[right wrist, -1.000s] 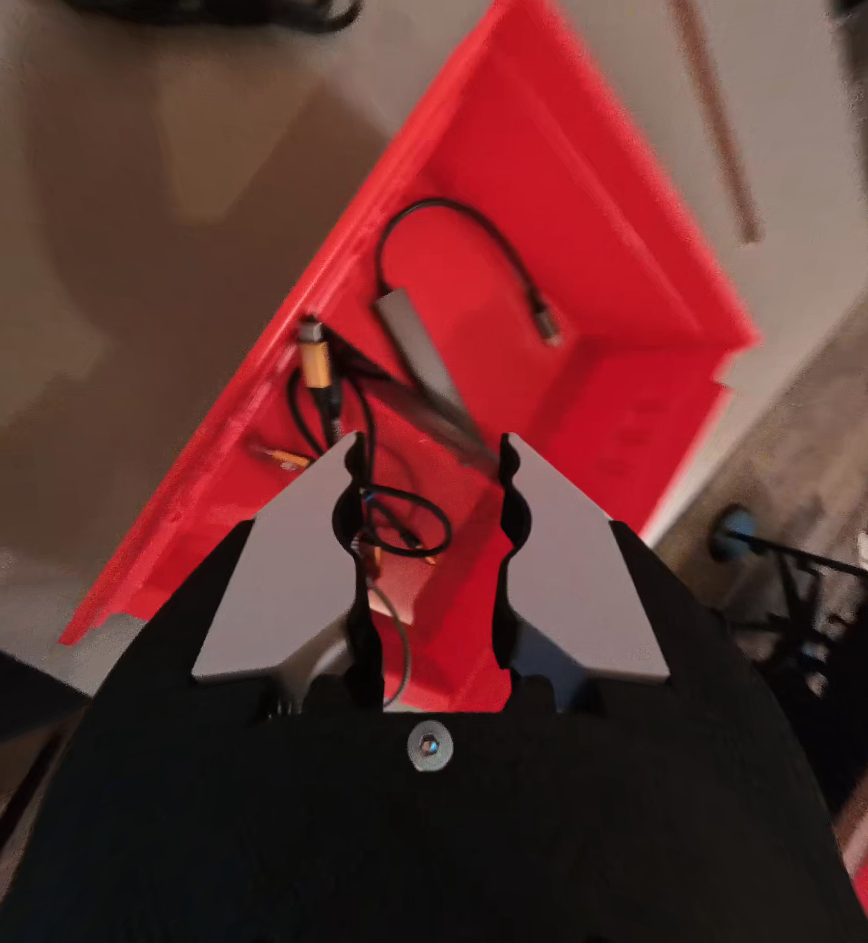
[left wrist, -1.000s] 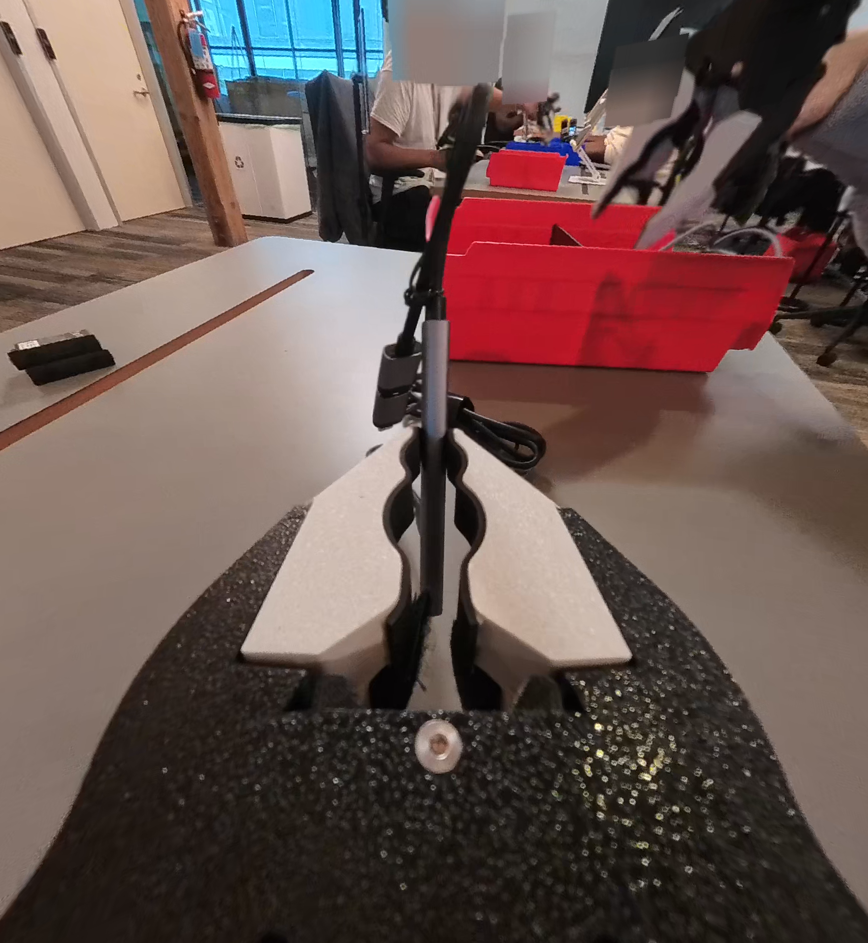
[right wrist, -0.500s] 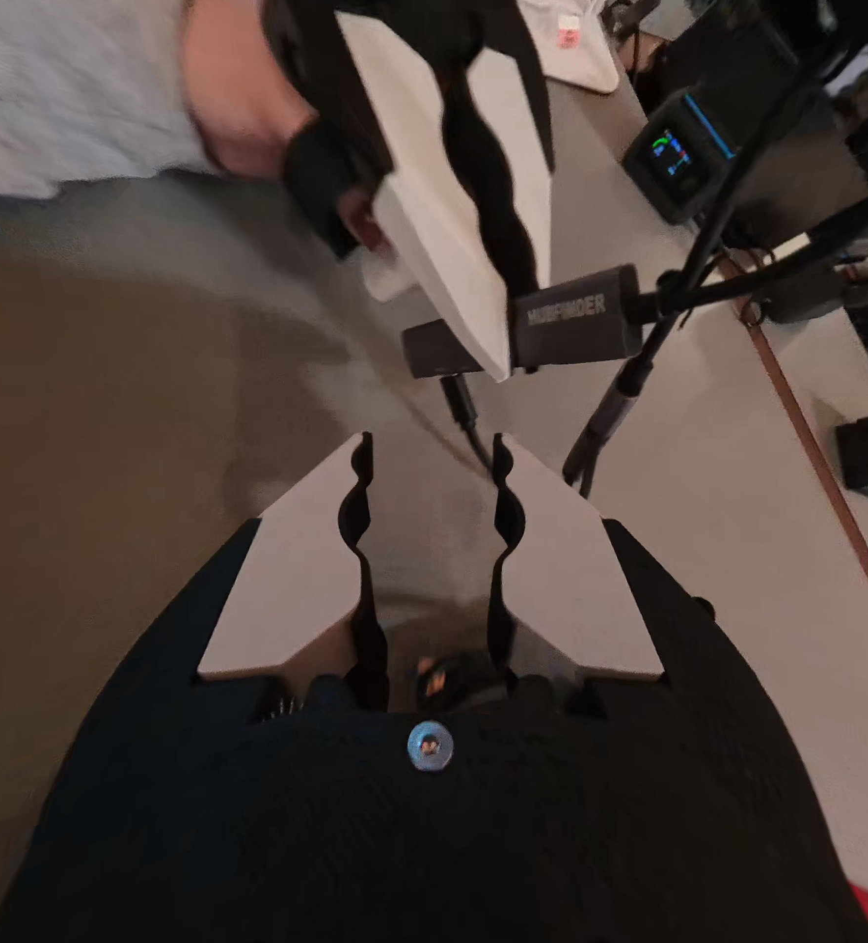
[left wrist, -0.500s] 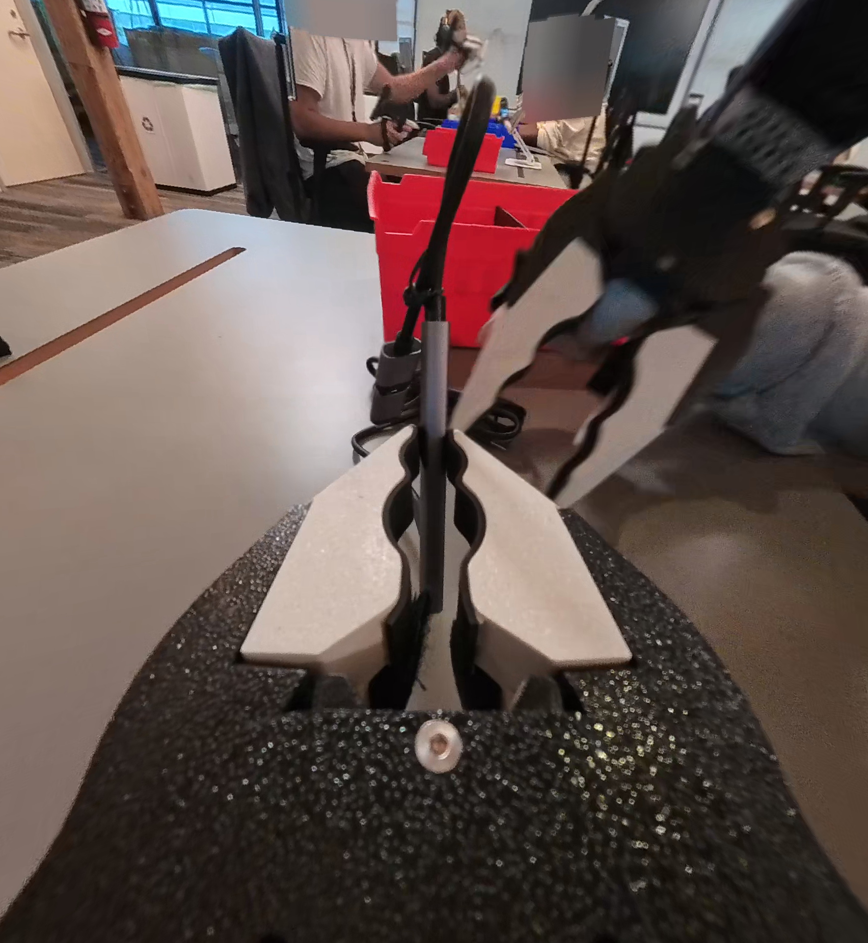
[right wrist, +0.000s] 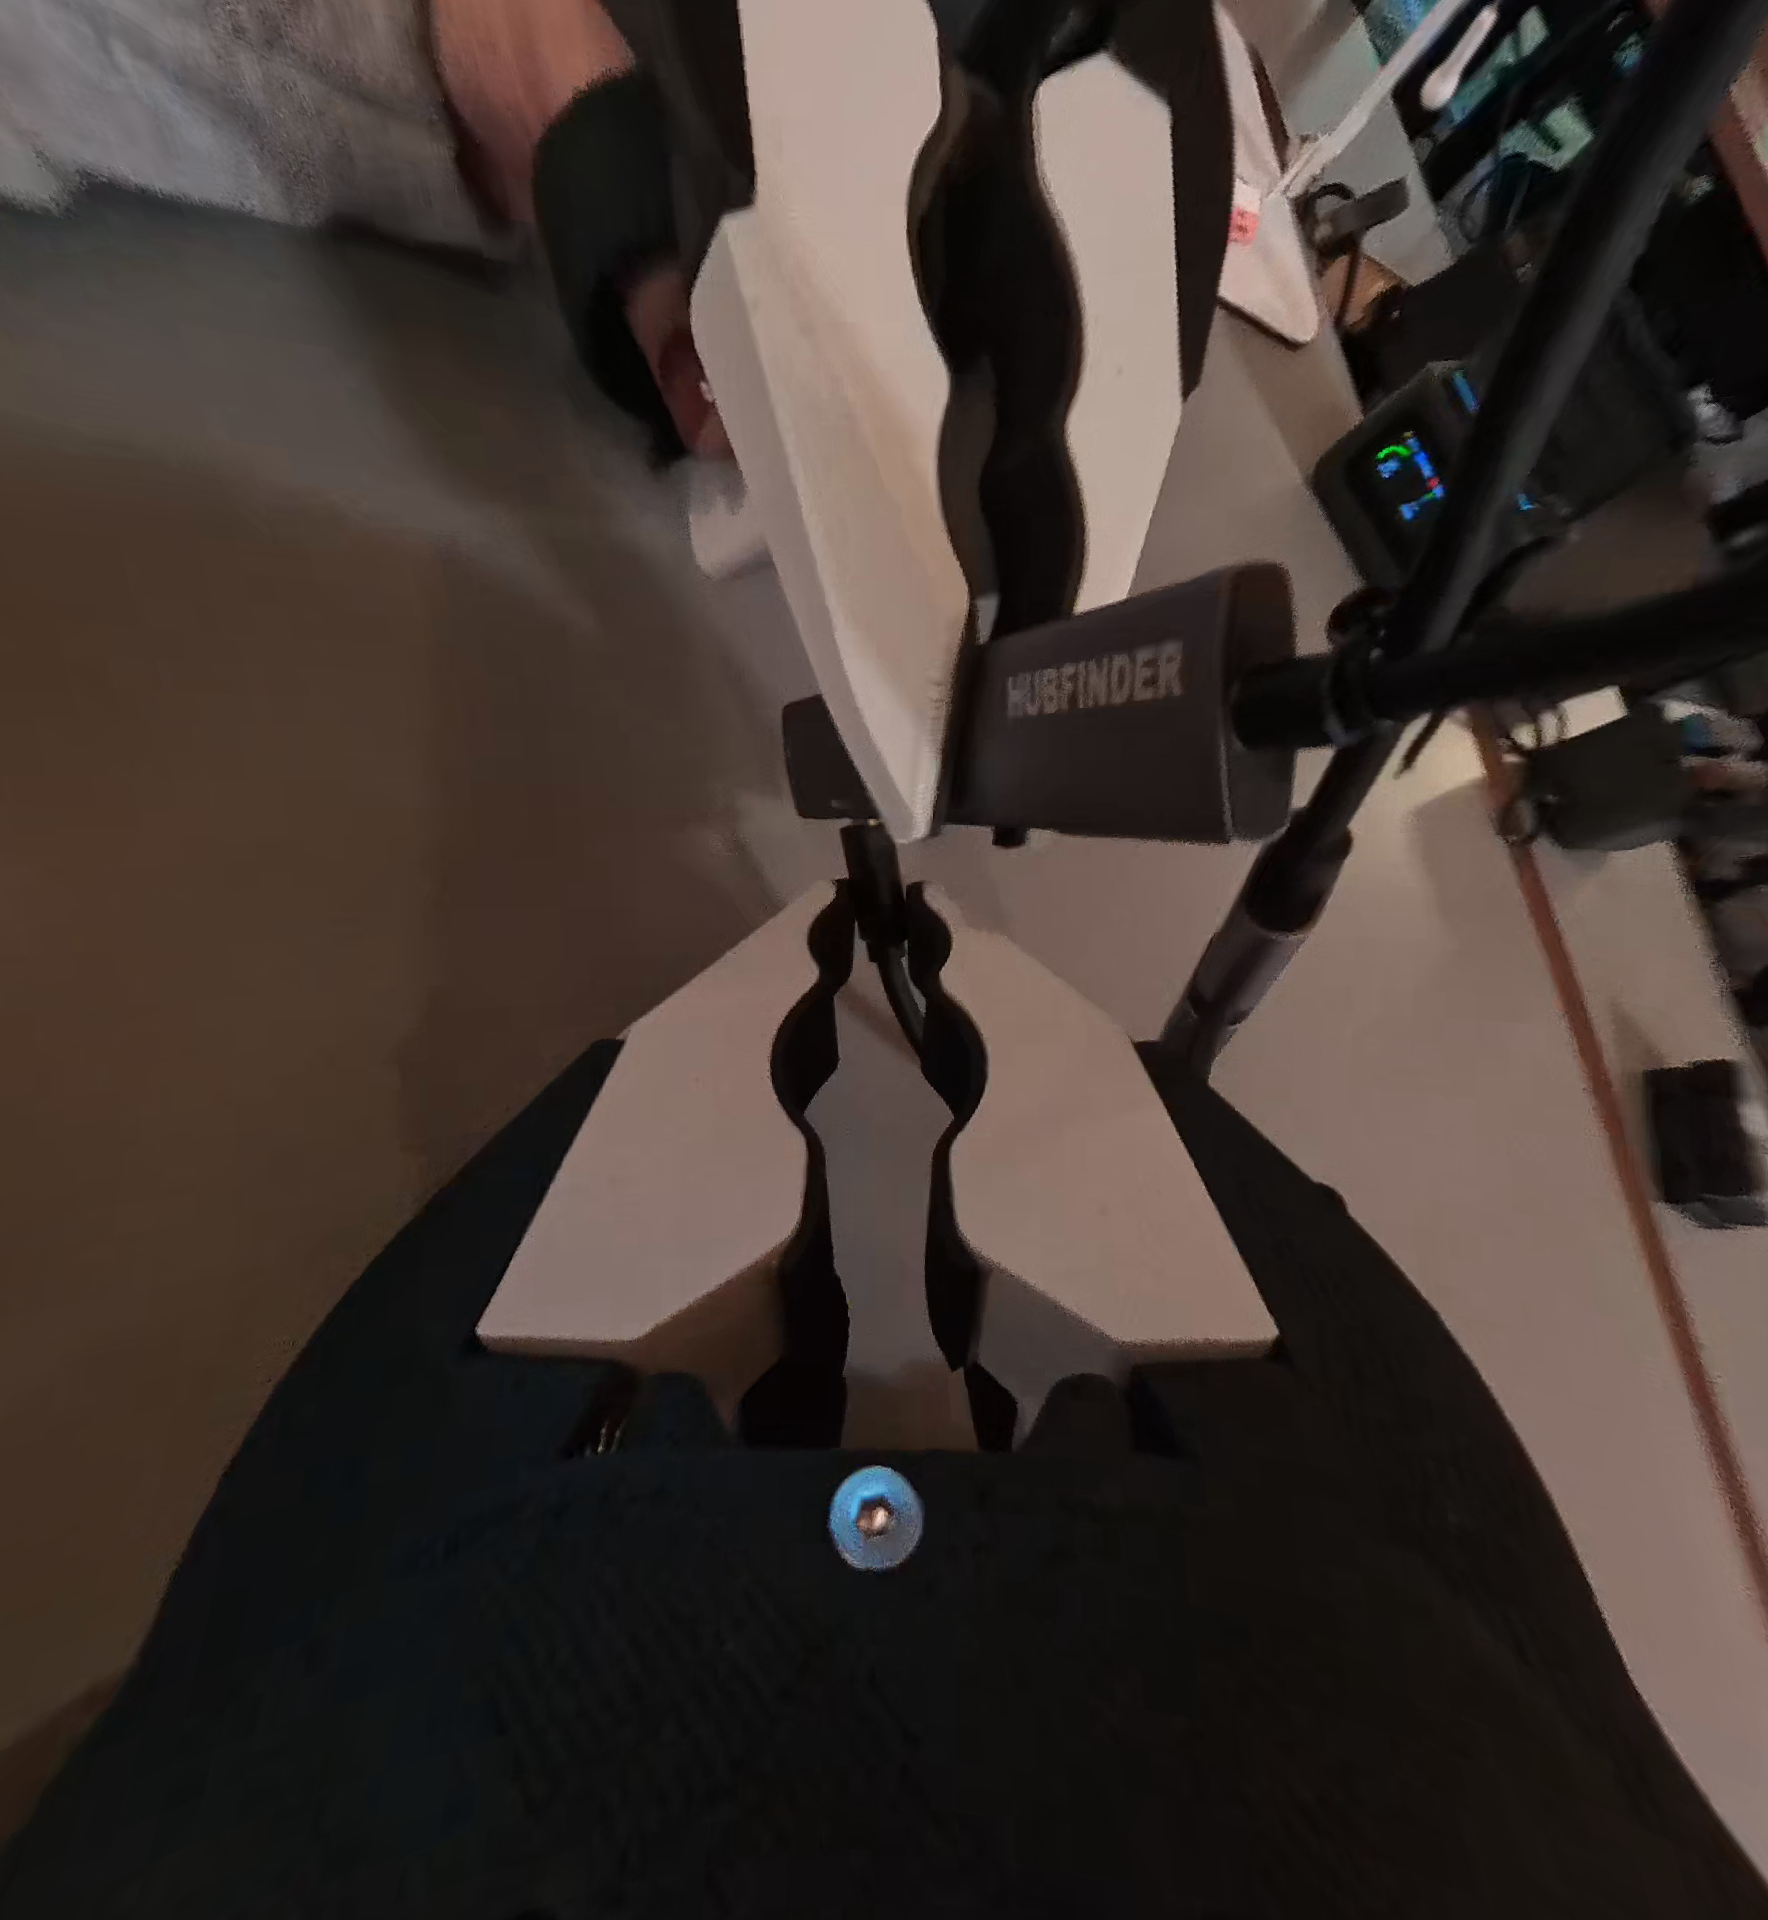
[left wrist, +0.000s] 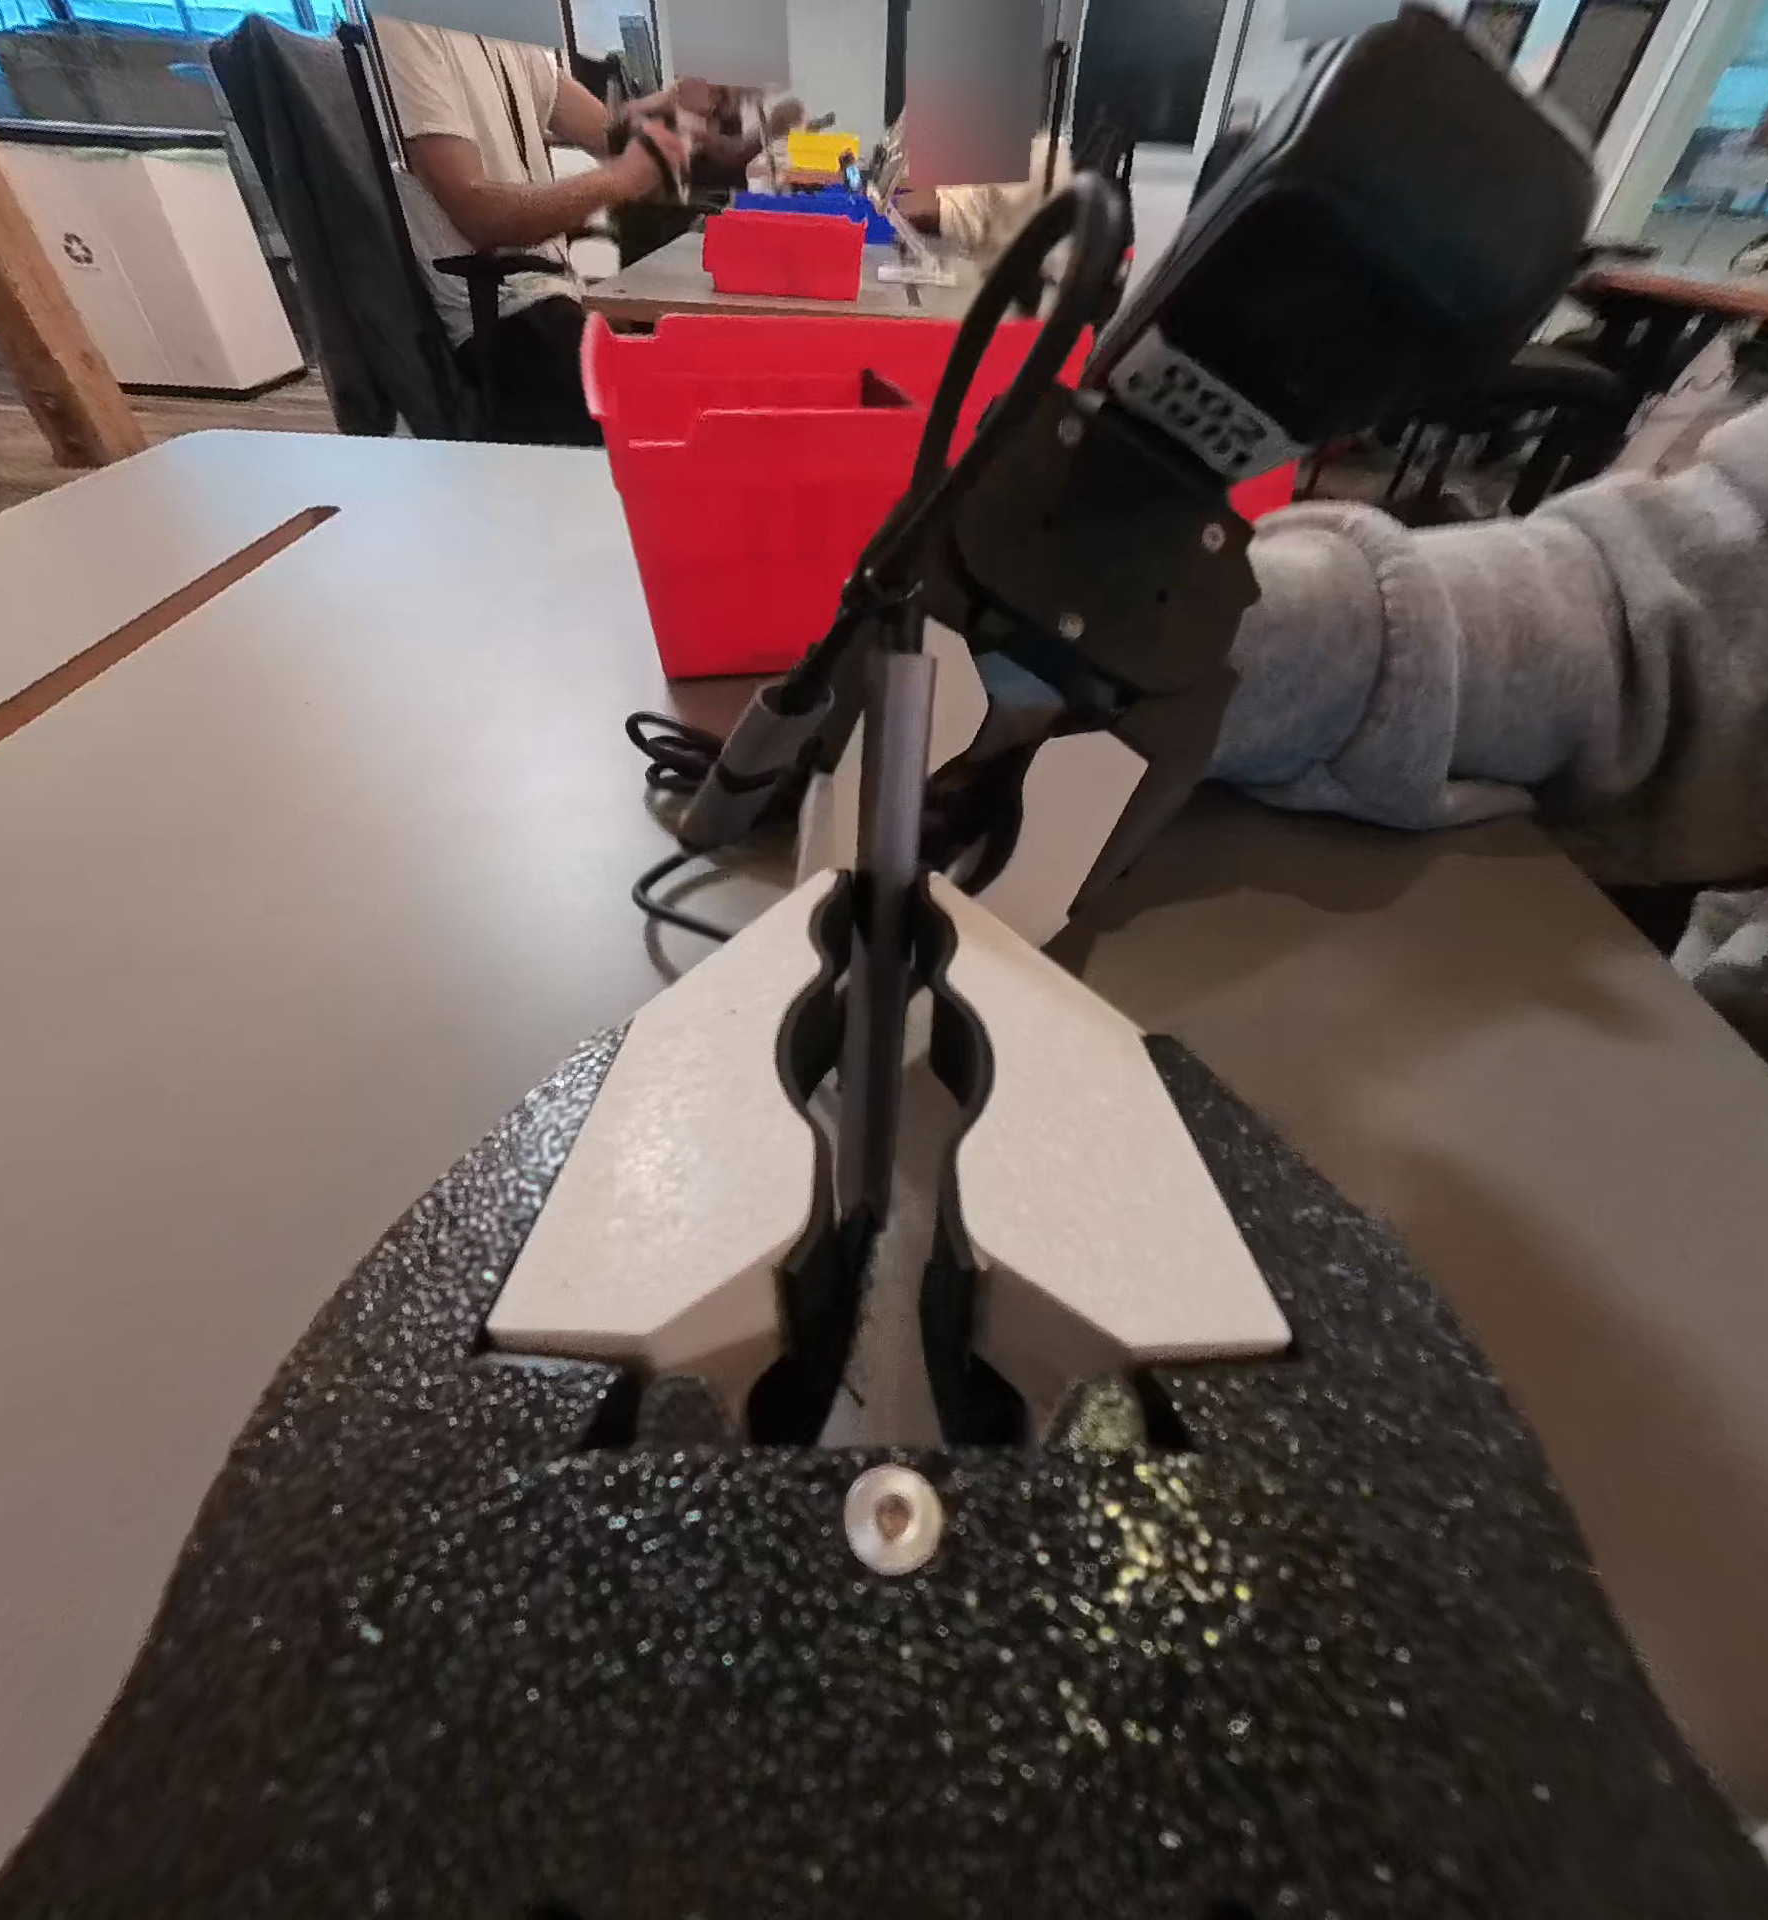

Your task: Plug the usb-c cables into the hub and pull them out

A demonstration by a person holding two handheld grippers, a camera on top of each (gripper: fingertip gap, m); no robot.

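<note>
My left gripper (left wrist: 885, 899) is shut on a slim grey hub (left wrist: 895, 790) and holds it edge-on above the table; the pads press on both faces. The right wrist view shows the hub (right wrist: 1098, 717) side-on between the left gripper's white fingers (right wrist: 838, 520). My right gripper (right wrist: 875, 899) is shut at its tips on a black usb-c plug (right wrist: 872, 868). The plug's tip meets the hub's lower edge, and its cable runs back between the fingers. In the left wrist view the right gripper's black body (left wrist: 1098, 540) reaches in behind the hub. The hub's own lead ends in a hanging grey plug (left wrist: 755, 758).
A red bin (left wrist: 776, 499) stands on the grey table (left wrist: 288, 831) behind the hub. A black cable coil (left wrist: 667, 748) lies by it. A small black block (right wrist: 1706, 1153) and a device with a lit screen (right wrist: 1399, 488) sit to the right. People sit at a far desk. Some 5 cm of space lies between my two pairs of fingers. The right tips stand about 35 cm off the small black block (right wrist: 1706, 1153).
My right gripper left the red bin, came to the hub's underside and closed on the black plug. My left gripper kept its hold on the hub and swung a little to the right.
</note>
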